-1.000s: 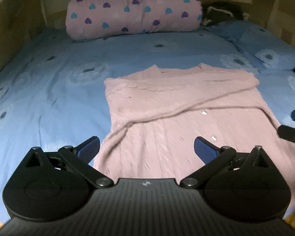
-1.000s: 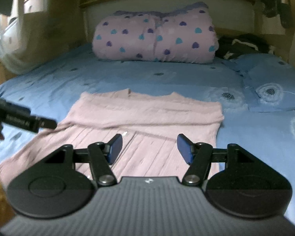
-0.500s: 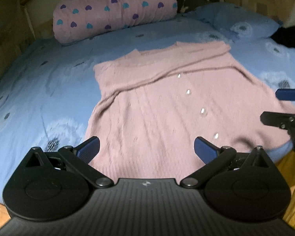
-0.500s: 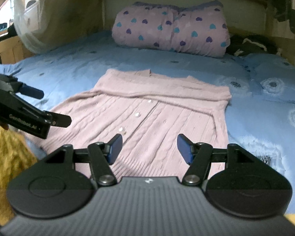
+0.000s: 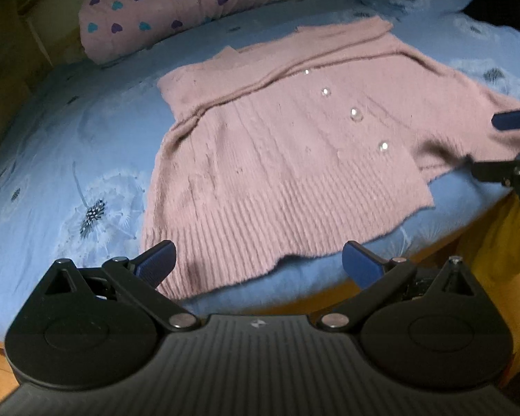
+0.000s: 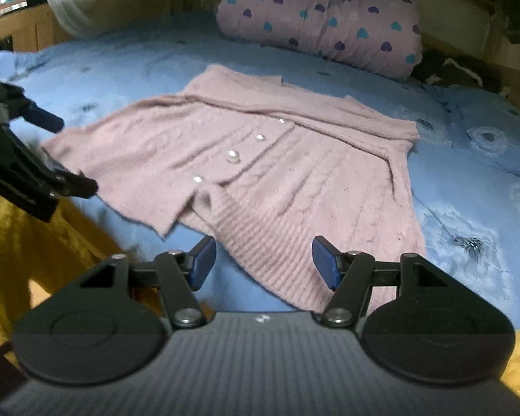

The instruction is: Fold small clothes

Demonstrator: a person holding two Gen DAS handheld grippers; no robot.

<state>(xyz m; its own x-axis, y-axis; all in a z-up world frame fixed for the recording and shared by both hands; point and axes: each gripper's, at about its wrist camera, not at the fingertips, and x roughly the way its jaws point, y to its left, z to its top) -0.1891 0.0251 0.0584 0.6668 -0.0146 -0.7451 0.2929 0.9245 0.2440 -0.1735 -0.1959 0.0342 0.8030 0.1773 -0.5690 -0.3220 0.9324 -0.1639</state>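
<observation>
A pink knit cardigan point(image 5: 277, 159) with pearl buttons lies flat on the blue bedsheet point(image 5: 69, 138), its sleeves folded across the upper part. In the left wrist view my left gripper point(image 5: 258, 263) is open over the ribbed hem near the bed's front edge, with nothing between its pads. The right gripper point(image 5: 502, 145) shows at the right edge, open beside the cardigan's far side. In the right wrist view the cardigan point(image 6: 294, 180) spreads ahead, and my right gripper point(image 6: 263, 260) hovers open above the hem's corner. The left gripper point(image 6: 64, 152) appears at the left edge.
A rolled pink quilt point(image 6: 322, 24) with heart prints lies at the head of the bed. A blue pillow point(image 6: 485, 131) and dark clothes point(image 6: 450, 69) sit at the back right. Yellow fabric point(image 6: 34, 242) hangs below the bed's near edge.
Both grippers have drawn back toward the bed's near edge, dropped lower and rolled. The cardigan's hem has come into view between their fingers. Both stay open.
</observation>
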